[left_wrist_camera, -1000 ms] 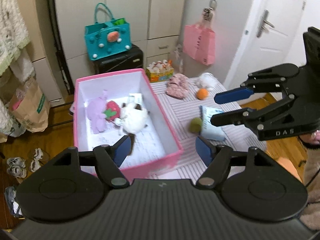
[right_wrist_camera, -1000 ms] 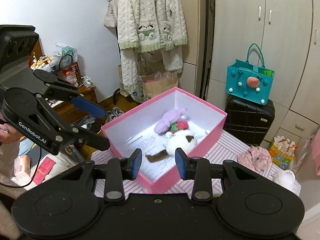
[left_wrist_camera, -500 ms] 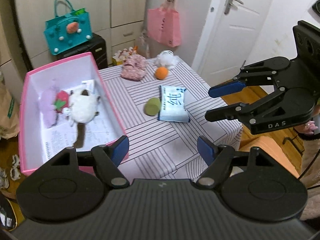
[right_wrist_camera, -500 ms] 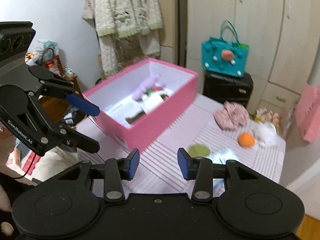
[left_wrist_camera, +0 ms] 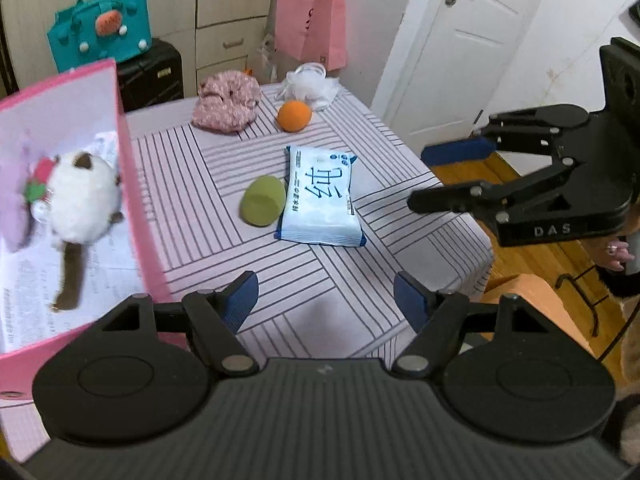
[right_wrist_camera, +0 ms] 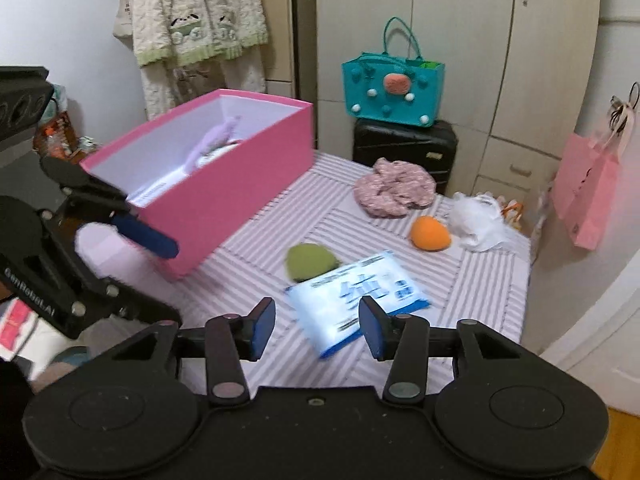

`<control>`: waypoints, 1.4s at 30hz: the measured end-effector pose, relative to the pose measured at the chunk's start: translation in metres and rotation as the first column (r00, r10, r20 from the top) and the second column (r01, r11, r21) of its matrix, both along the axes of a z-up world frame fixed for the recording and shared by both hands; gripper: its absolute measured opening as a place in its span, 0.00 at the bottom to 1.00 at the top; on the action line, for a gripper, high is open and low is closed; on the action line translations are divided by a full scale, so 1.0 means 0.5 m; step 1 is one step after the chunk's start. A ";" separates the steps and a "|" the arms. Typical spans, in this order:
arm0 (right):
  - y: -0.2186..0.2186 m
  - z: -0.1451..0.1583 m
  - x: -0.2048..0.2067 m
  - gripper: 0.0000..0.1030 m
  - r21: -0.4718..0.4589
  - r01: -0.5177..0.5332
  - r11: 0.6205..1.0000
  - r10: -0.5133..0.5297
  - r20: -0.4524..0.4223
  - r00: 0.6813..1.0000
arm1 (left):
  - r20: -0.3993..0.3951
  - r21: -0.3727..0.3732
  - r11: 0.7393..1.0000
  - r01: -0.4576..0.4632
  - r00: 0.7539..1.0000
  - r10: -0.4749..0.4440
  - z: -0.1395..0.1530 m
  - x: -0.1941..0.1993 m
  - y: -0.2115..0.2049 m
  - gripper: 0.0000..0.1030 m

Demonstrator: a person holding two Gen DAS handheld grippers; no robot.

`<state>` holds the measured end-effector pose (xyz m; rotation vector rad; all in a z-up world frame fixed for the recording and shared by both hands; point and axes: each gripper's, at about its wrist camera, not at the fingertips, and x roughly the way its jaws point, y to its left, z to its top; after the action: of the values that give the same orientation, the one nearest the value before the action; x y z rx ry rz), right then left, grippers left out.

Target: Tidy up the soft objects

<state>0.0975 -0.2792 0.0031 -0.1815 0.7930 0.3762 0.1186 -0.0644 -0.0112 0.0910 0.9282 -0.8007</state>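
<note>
On the striped tablecloth [left_wrist_camera: 188, 204] lie a blue-white tissue pack [left_wrist_camera: 320, 196] [right_wrist_camera: 360, 294], a green sponge [left_wrist_camera: 262, 201] [right_wrist_camera: 310, 260], an orange sponge [left_wrist_camera: 295, 116] [right_wrist_camera: 430, 233], a pink scrunchie [left_wrist_camera: 227, 100] [right_wrist_camera: 394, 187] and a white puff [left_wrist_camera: 310, 84] [right_wrist_camera: 480, 216]. The pink box [left_wrist_camera: 136, 208] [right_wrist_camera: 224, 200] on the left holds a white plush [left_wrist_camera: 82, 196] and a purple toy [right_wrist_camera: 218, 138]. My left gripper [left_wrist_camera: 326, 300] hangs open over the table's near edge, empty. My right gripper [right_wrist_camera: 317, 322] hovers just before the tissue pack, its jaws opening with nothing between them.
A teal bag [right_wrist_camera: 394, 88] sits on a black suitcase [right_wrist_camera: 404, 146] behind the table. A pink bag [left_wrist_camera: 310, 28] hangs by the white door [left_wrist_camera: 460, 40]. Wooden floor [left_wrist_camera: 532, 240] lies right of the table. Clothes [right_wrist_camera: 196, 20] hang behind the box.
Both grippers swung from above the pink box to the right and lower, over the loose items on the cloth. The right gripper's fingers have spread wider.
</note>
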 end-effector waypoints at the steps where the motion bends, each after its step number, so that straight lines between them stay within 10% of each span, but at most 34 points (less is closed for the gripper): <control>1: -0.004 -0.007 0.008 0.55 -0.008 0.003 1.000 -0.003 0.013 1.000 | -0.012 -0.008 1.000 -0.007 1.000 0.007 -0.013 0.007 -0.006 0.70; 21: -0.070 -0.136 0.251 0.57 0.056 -0.018 0.998 0.023 -0.089 0.996 | -0.207 -0.101 0.971 -0.215 0.960 0.190 -0.155 0.106 -0.083 0.61; 35: -0.133 -0.184 0.258 0.61 0.200 0.016 0.980 0.025 -0.205 0.979 | -0.195 -0.220 0.914 -0.341 0.933 0.301 -0.176 0.099 -0.083 0.51; 42: -0.124 -0.156 0.195 0.34 0.127 0.018 0.992 0.004 -0.170 0.985 | -0.256 -0.235 0.893 -0.383 0.911 0.323 -0.180 0.108 -0.071 0.51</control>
<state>0.1952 -0.3414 -0.0748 -0.0261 0.9344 0.4390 0.1726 -0.1000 -0.1009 -0.4121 0.9845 -0.5975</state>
